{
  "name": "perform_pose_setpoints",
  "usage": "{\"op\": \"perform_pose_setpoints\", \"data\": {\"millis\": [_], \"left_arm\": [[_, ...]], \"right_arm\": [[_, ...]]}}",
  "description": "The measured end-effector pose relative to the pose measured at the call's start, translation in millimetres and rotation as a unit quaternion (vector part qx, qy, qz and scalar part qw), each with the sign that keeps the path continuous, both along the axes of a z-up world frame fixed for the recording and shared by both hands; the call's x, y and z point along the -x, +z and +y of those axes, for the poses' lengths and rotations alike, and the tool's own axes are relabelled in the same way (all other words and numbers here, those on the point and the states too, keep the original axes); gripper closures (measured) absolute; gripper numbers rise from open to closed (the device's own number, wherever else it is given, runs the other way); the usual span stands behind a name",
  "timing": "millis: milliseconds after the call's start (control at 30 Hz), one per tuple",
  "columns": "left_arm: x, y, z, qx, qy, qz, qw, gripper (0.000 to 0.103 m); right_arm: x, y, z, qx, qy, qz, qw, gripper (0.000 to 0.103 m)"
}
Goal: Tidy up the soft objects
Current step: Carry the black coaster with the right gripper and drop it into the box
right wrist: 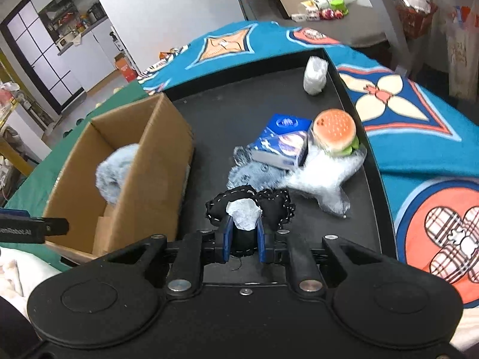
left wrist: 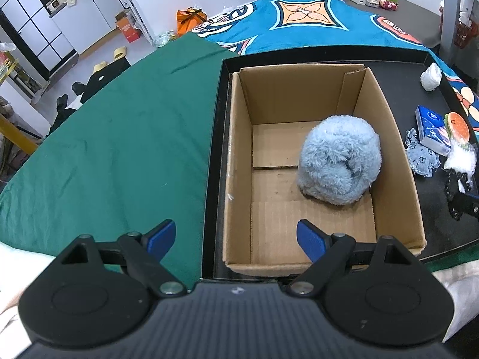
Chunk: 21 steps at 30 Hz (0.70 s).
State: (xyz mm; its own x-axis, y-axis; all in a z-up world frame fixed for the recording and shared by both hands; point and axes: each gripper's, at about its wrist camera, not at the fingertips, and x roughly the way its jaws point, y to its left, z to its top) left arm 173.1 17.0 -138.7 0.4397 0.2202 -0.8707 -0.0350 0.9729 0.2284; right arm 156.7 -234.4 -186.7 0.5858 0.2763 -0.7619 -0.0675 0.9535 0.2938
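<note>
While the left gripper (left wrist: 236,239) sits at the bottom of the left wrist view, its two blue fingers (left wrist: 161,236) are spread wide with nothing between them. Just above them is a brown cardboard box (left wrist: 239,155), open at the top. A fluffy blue ball (left wrist: 339,167) lies inside, in the right part of the box, touching the right wall. The box stands on a black tray (left wrist: 215,149). To the left is a green cloth (left wrist: 119,137). At the right edge of the frame, outside the box, lie a blue tissue pack (left wrist: 431,128), a burger toy (left wrist: 458,128), a small gray-blue cloth (left wrist: 422,158) and a white crumpled bag (left wrist: 431,76) higher up. A bright blue patterned blanket (left wrist: 299,18) fills the top.

Low in the middle of the right wrist view, the right gripper (right wrist: 244,239) pinches a black stuffed toy with white stitches (right wrist: 272,206). A white tag (right wrist: 244,212) sticks up between the fingers. The box (right wrist: 155,167) is at the left, and its near wall stands between the gripper and the fluffy ball (right wrist: 115,170) peeking out inside. Just above the black toy lies a pile: the gray-blue cloth (right wrist: 254,173), the tissue pack (right wrist: 281,146), the burger toy (right wrist: 335,131) and a clear plastic wrap (right wrist: 323,179), all touching. The white bag (right wrist: 314,74) sits apart near the top of the tray (right wrist: 227,110). Part of the left gripper (right wrist: 33,229) shows at the left edge.
</note>
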Motion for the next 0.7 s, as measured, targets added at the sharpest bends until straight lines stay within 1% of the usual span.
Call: {"op": "perform_pose_setpoints", "data": {"millis": [267, 400, 633, 700], "left_arm": [[2.3, 4.3, 5.3, 0.005, -0.005, -0.009, 0.9999, 0.016], [3.8, 5.8, 8.7, 0.013, -0.007, -0.018, 0.9997, 0.016], [7.4, 9.7, 15.3, 0.023, -0.011, -0.037, 0.9990, 0.017], [7.7, 10.2, 18.0, 0.028, -0.009, -0.042, 0.9987, 0.019]], "right_arm": [[0.2, 25.2, 6.9, 0.009, 0.007, -0.025, 1.000, 0.086], [0.1, 36.3, 12.2, 0.012, 0.009, -0.036, 0.999, 0.086], [-0.8, 59.5, 30.7, 0.022, 0.028, -0.071, 0.997, 0.086], [-1.2, 64.8, 37.0, 0.025, 0.037, -0.081, 0.996, 0.086]]}}
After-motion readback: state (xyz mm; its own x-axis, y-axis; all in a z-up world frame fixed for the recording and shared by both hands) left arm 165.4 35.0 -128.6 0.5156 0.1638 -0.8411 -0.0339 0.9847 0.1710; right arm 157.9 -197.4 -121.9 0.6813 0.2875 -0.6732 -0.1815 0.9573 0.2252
